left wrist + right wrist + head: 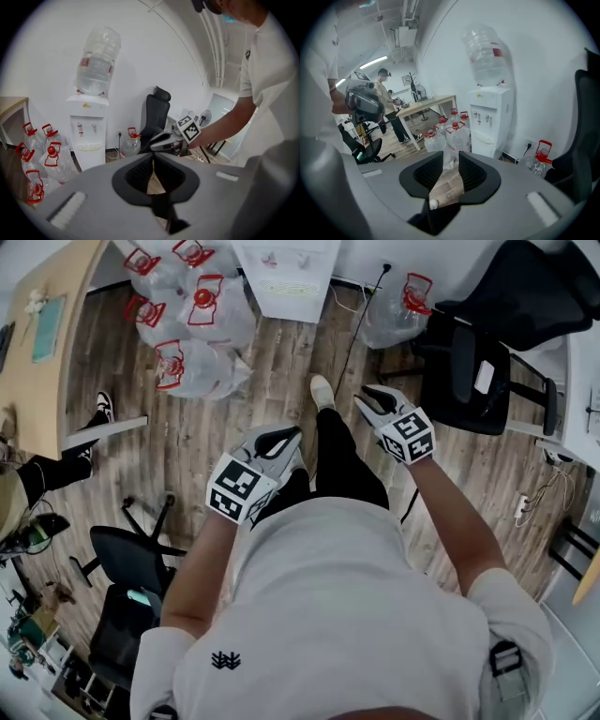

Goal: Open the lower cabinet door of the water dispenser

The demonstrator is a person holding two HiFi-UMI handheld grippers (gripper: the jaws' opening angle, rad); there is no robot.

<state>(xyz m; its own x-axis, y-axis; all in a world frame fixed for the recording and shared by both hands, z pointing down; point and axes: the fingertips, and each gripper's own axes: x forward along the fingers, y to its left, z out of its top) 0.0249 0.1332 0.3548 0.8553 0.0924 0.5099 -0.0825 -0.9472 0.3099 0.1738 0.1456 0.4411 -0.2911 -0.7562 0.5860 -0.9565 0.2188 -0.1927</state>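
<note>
- Left gripper [151, 158]: jaws all but closed, tips meeting, nothing between them.
- Right gripper [451, 158]: jaws partly apart, empty.
- Water dispenser [87, 133]: against the white wall, well apart from both grippers; lower cabinet door [90, 158] closed, untouched.
- Water bottles [44, 159]: clustered on the floor just beside the dispenser.

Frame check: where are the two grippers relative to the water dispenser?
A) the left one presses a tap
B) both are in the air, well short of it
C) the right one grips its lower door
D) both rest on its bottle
B: the left gripper and the right gripper hang over the wooden floor with nothing between their jaws, and the water dispenser stands untouched well ahead of them.
</note>
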